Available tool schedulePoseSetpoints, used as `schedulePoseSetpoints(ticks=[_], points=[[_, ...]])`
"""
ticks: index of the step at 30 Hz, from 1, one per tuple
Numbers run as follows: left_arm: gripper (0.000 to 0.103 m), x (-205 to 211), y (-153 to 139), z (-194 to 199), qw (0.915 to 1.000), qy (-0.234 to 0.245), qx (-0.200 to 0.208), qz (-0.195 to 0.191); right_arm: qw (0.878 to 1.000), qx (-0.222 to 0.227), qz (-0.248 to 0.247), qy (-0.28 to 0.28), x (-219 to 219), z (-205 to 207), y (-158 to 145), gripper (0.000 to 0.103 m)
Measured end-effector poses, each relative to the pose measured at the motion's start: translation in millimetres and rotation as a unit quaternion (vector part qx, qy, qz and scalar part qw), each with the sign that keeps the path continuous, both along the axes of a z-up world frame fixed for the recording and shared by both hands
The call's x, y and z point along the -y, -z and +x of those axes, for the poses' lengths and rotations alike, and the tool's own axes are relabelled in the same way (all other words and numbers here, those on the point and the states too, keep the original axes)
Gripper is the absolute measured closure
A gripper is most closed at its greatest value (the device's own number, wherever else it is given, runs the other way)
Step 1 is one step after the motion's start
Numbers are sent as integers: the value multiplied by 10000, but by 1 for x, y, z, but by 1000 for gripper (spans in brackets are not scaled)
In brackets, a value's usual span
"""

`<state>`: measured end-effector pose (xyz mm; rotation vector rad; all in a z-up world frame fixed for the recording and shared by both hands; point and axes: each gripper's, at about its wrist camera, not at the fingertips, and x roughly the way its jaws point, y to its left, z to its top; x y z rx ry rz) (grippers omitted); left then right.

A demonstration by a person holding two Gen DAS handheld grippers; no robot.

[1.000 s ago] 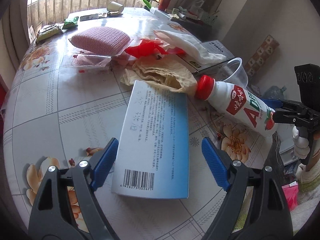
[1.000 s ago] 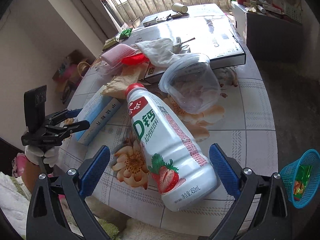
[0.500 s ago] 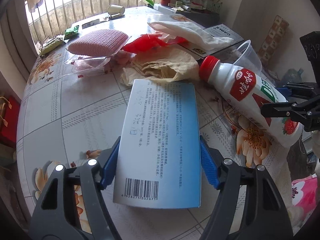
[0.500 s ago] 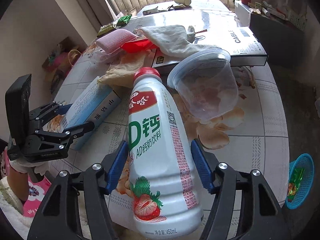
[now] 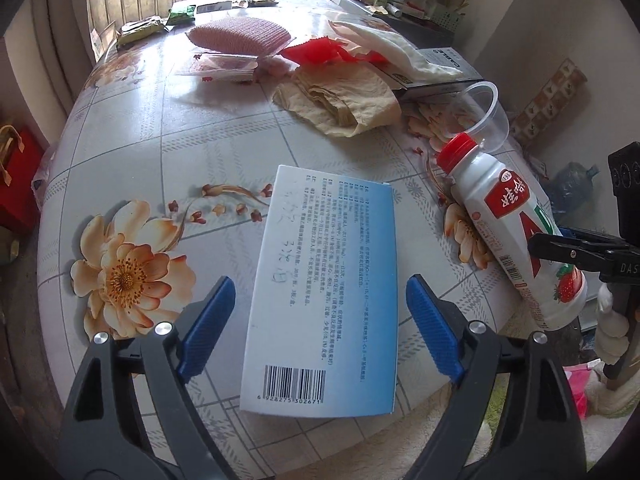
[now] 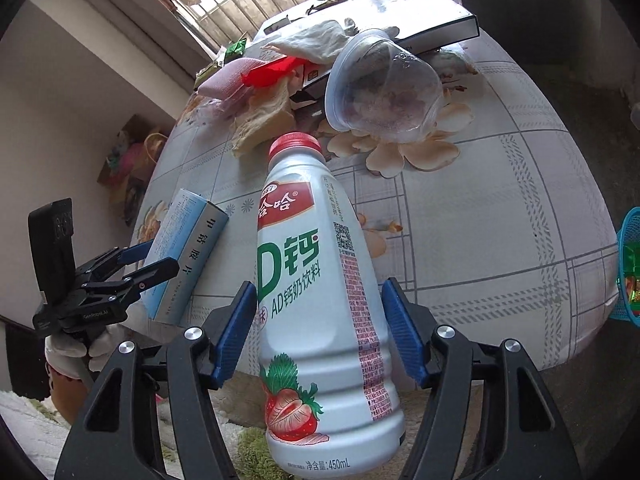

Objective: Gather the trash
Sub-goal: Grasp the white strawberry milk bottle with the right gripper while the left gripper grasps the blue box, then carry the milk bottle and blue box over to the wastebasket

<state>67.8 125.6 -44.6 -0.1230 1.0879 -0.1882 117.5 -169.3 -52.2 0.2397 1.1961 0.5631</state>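
My left gripper is shut on a blue and white carton box, lifted off the floral table. The box also shows in the right wrist view, held in the left gripper. My right gripper is shut on a white milk-drink bottle with a red cap, raised above the table edge. The bottle also shows in the left wrist view, with the right gripper on it.
On the table lie a clear plastic cup, a crumpled tan paper, a red wrapper, a pink sponge, a white cloth and a flat box. A blue basket stands on the floor at right.
Both grippers closed from open: the left onto the box, the right onto the bottle. Both then lifted their objects up and back from the table.
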Motion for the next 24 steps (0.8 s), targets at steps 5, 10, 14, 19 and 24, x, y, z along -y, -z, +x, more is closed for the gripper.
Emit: schedulePoseSetpoints(ticks=[5,10,14,19,24], points=[[20,14,0,10,9998,116,43,176,9996,152,-216,-89,-15,8,-3,32],[20,26,8,17,9979,170,76,626,9993,85,-323,-171,-26,19,2,32],[30,27,13,21,9977,124,43,662,9993,-57,-313,-195,-22,18,5,32],[35,25,13,21,9969,91,157,762,9996,-200,-108,-193,-20,18,8,42],[35,24,12,20,9969,27,207,757,9996,-282,52,-61,-15,16,9,44]])
